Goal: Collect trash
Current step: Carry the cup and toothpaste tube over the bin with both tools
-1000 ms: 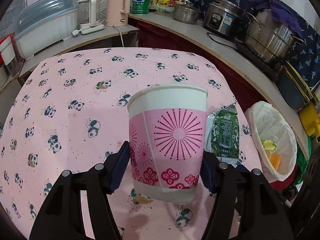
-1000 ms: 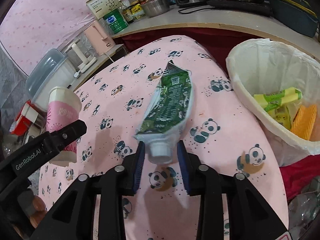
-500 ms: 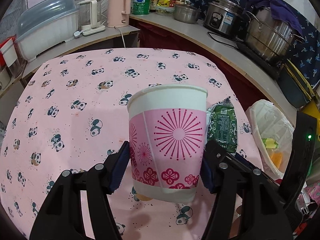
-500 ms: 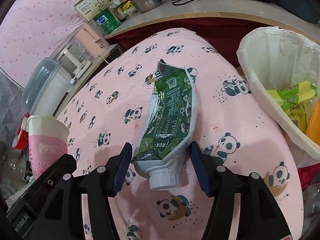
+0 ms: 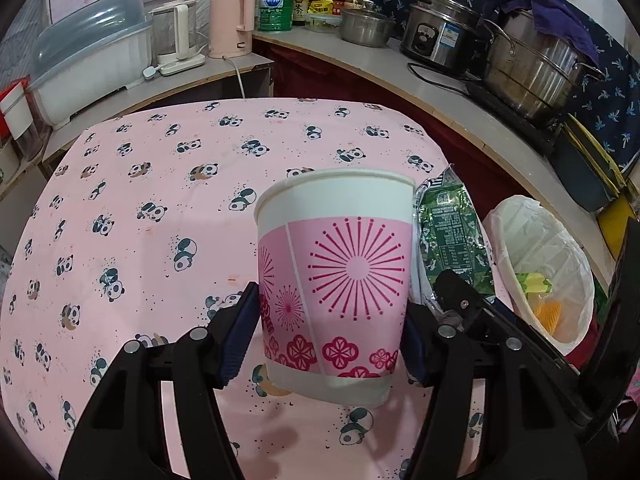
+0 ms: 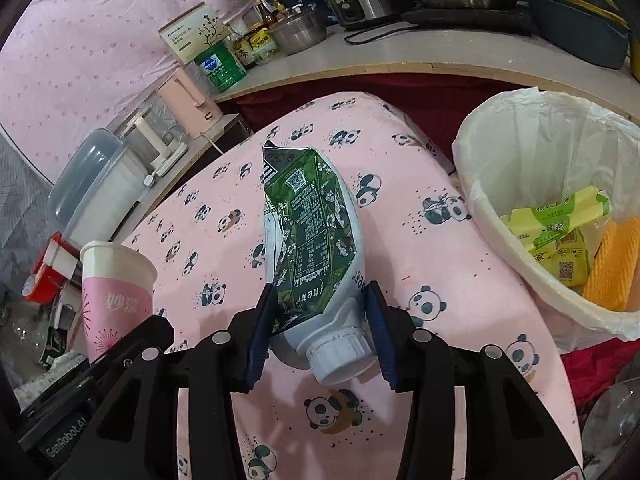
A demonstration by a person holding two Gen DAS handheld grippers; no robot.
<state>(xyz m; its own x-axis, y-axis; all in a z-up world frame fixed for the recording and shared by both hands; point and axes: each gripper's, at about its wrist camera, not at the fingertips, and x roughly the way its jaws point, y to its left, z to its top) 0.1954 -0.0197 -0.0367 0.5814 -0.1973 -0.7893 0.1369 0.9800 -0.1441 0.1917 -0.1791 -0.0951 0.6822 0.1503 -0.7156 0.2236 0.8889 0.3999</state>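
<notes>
A pink and white paper cup point(image 5: 336, 280) hangs a little above the panda-print table point(image 5: 160, 200), with my left gripper point(image 5: 328, 332) shut on its lower half. To its right a crumpled green drink pouch point(image 5: 452, 236) with a white screw cap lies on the cloth. In the right wrist view my right gripper point(image 6: 320, 328) is closing its jaws on the pouch point(image 6: 312, 232), the blue pads pressing its shoulder just above the cap. The cup point(image 6: 116, 280) shows at the left there.
A white-lined trash bin point(image 6: 500, 216) stands off the table's right edge, holding yellow wrappers point(image 6: 560, 224). Behind the table runs a counter with a pink kettle point(image 5: 232, 20), a rice cooker point(image 5: 440, 36) and steel pots point(image 5: 532, 64). A plastic-lidded box point(image 5: 92, 60) stands at the back left.
The right jaws let go of the pouch's neck, widened, slid further up it and came in against its shoulder. The left gripper and cup have stayed put.
</notes>
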